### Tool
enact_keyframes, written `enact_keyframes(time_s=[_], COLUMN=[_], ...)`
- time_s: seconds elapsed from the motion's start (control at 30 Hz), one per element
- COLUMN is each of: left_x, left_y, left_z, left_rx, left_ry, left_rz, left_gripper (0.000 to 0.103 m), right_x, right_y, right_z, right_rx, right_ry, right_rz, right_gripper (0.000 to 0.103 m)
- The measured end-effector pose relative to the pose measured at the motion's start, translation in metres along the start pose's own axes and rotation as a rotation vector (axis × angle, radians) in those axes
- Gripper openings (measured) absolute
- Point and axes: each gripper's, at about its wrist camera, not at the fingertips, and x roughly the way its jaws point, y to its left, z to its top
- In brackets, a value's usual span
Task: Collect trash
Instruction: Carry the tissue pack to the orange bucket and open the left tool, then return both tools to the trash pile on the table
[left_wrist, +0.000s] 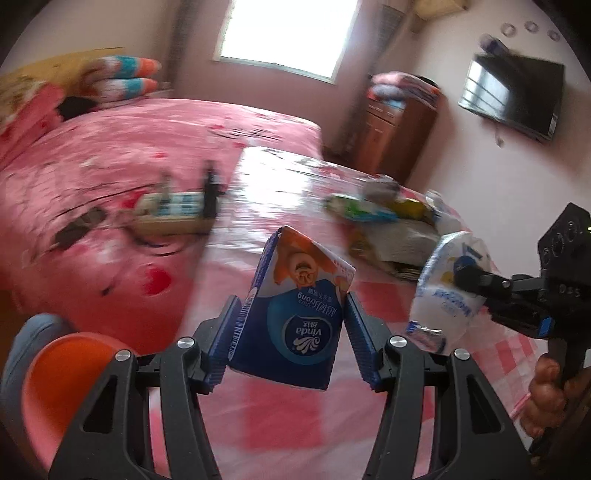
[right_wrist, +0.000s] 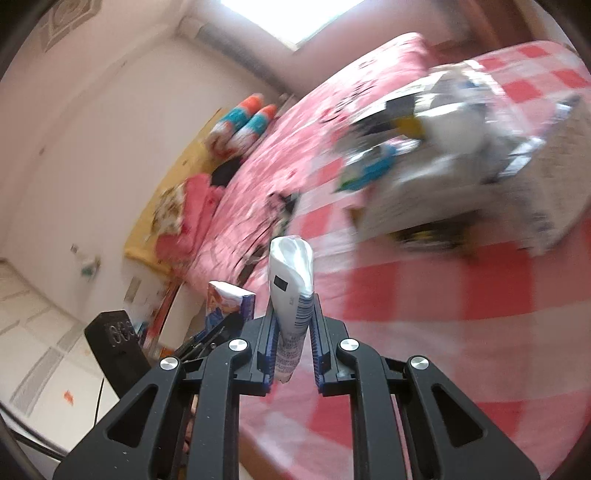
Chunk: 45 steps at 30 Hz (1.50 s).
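My left gripper (left_wrist: 291, 300) is shut on a blue Vinda tissue pack (left_wrist: 295, 332), which it holds upright above the pink checked tablecloth (left_wrist: 280, 424). To its right, my right gripper (left_wrist: 466, 274) clamps a white crumpled plastic wrapper (left_wrist: 443, 295). In the right wrist view my right gripper (right_wrist: 294, 303) is shut tight on that flattened white wrapper (right_wrist: 291, 266), which sticks up between the pads. The left gripper (right_wrist: 221, 325) with the tissue pack (right_wrist: 229, 301) shows just to the left of it.
A blurred pile of wrappers and packets (left_wrist: 384, 218) (right_wrist: 424, 147) lies at the table's far right. A pink bed (left_wrist: 129, 147) borders the table. An orange stool (left_wrist: 62, 376) stands at the lower left. A hand (left_wrist: 546, 391) grips the right handle. A wooden cabinet (left_wrist: 395, 129) stands beyond.
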Motion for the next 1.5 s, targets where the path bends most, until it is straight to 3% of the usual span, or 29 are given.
enact_keyframes(time_s=[0.33, 0.53, 0.63, 0.7, 0.73, 0.77, 1.0, 1.13, 1.37, 1.5], left_x=[-0.056, -0.061, -0.061, -0.063, -0.066, -0.070, -0.084, -0.085, -0.076, -0.065], left_y=[0.123, 0.164, 0.175, 0.179, 0.181, 0.182, 0.190, 0.186, 0.169, 0.150], left_z=[-0.043, -0.067, -0.075, -0.079, -0.080, -0.082, -0.091, -0.088, -0.075, -0.064], left_rx=[-0.231, -0.322, -0.342, -0.349, -0.351, -0.352, -0.377, -0.373, -0.315, -0.223], left_ry=[-0.034, -0.017, -0.010, -0.019, -0.036, -0.052, -0.162, -0.207, -0.141, -0.073], left_rz=[0.266, 0.329, 0.355, 0.369, 0.381, 0.385, 0.372, 0.322, 0.281, 0.268], left_gripper=[0.058, 0.058, 0.061, 0.071, 0.074, 0.075, 0.083, 0.083, 0.083, 0.083], right_x=[0.094, 0.141, 0.165, 0.180, 0.184, 0.184, 0.154, 0.127, 0.076, 0.058], right_y=[0.087, 0.132, 0.150, 0.152, 0.149, 0.142, 0.116, 0.095, 0.074, 0.071], right_z=[-0.021, -0.042, -0.057, -0.064, -0.069, -0.072, -0.064, -0.056, -0.056, -0.057], right_rx=[-0.157, -0.231, -0.302, -0.323, -0.309, -0.290, -0.268, -0.240, -0.294, -0.328], right_ry=[0.210, 0.290, 0.324, 0.350, 0.361, 0.359, 0.256, 0.145, -0.048, -0.090], right_rz=[0.114, 0.147, 0.108, 0.071, 0.068, 0.066, 0.009, -0.034, -0.083, -0.134], right_gripper=[0.017, 0.017, 0.020, 0.030, 0.044, 0.053, 0.068, 0.086, 0.097, 0.098])
